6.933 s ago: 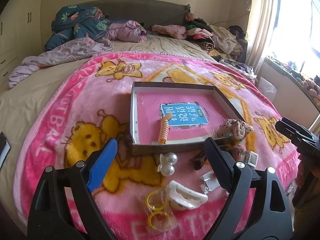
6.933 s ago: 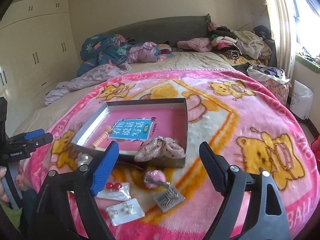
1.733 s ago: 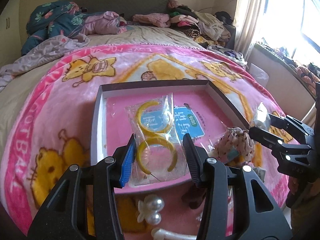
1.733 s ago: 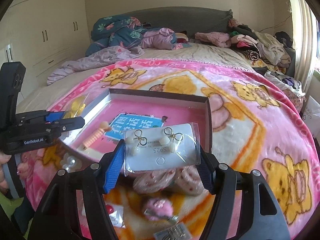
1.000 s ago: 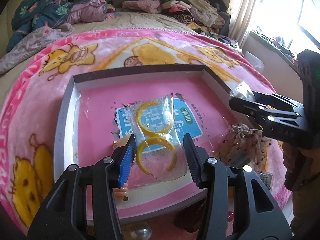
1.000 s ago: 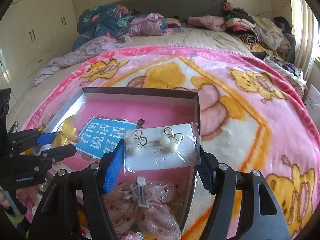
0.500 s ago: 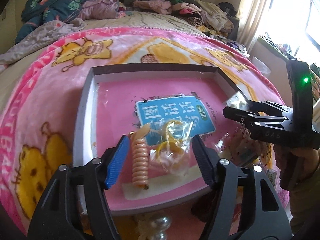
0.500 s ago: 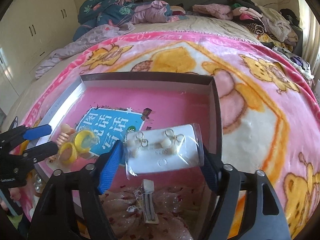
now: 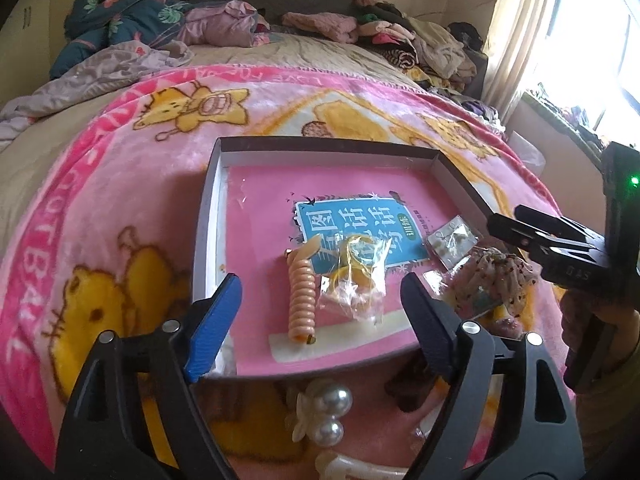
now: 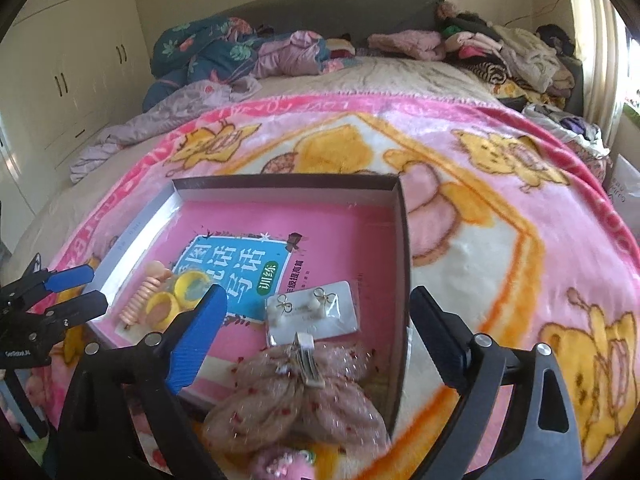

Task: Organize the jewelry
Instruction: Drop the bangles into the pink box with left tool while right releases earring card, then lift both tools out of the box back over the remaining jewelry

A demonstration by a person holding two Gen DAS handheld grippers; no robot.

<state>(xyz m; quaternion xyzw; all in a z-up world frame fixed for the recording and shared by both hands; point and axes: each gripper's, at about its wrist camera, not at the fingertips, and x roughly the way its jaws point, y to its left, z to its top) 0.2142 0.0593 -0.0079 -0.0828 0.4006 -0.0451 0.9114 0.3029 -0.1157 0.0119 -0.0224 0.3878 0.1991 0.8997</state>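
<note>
The left gripper (image 9: 320,304) is opening, its jaws clear of the bagged yellow rings (image 9: 356,280) lying in the box (image 9: 208,216). The right gripper (image 10: 316,328) is also opening, the earring card (image 10: 312,314) dropped inside; either bag could snag a retreating finger.

Blue label (image 10: 240,276) on the pink box floor, frame centre: large white Chinese characters, green oval reading 训练. Pink blanket (image 9: 52,216) left border: "BALL", upside down. Left gripper (image 10: 56,294) body, lower left: small white lettering, unreadable.
</note>
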